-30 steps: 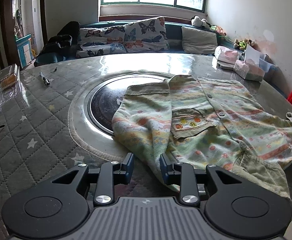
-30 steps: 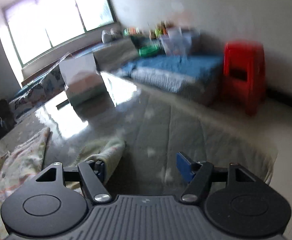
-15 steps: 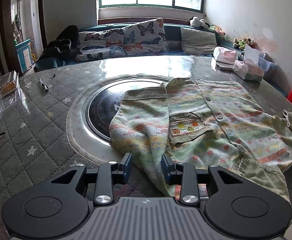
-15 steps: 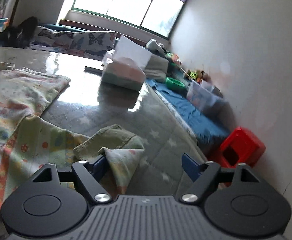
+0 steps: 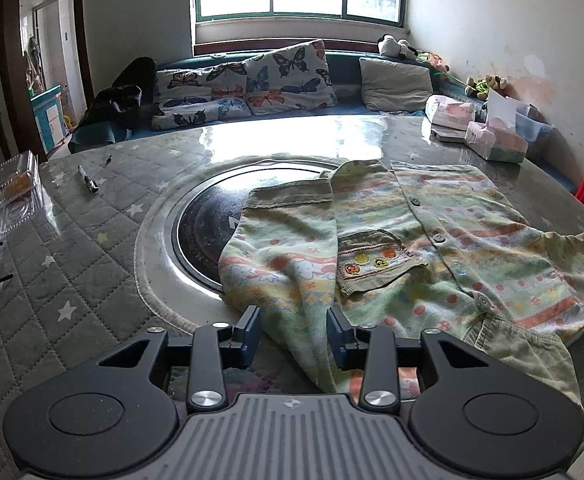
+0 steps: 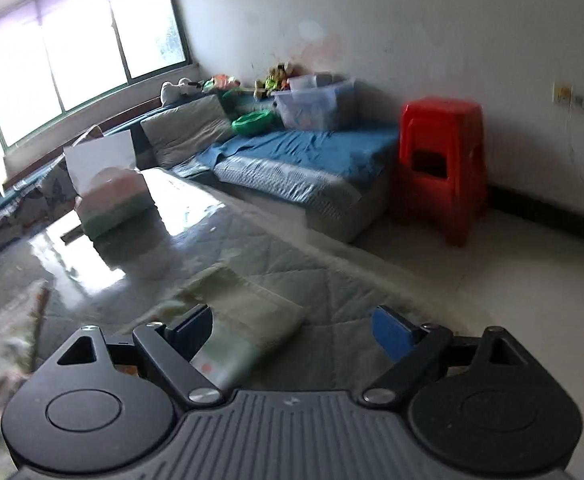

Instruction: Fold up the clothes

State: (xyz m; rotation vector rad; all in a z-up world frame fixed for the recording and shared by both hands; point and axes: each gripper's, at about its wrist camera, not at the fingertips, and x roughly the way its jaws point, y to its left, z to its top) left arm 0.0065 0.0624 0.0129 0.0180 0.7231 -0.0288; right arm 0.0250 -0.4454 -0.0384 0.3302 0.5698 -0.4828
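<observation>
A child's patterned green shirt [image 5: 392, 248] with buttons and a small pocket lies spread on the round table [image 5: 91, 280]. My left gripper [image 5: 293, 334] is open at the table's near edge, with the shirt's near sleeve lying between its fingers. My right gripper [image 6: 292, 326] is open and wide. The shirt's other sleeve cuff [image 6: 247, 312] lies flat on the table just ahead of its left finger [image 6: 189, 328]. That view is blurred.
A dark round inset [image 5: 227, 216] sits in the table's middle, partly under the shirt. A clear plastic box [image 5: 7, 192] and a marker [image 5: 87, 180] lie at the left. Tissue boxes [image 5: 496, 140] stand at the far right. A red stool [image 6: 444, 168] stands beside the table.
The left gripper has opened a little wider around the sleeve. The right gripper has swung toward the table's right edge, and the cuff now lies flatter between its fingers.
</observation>
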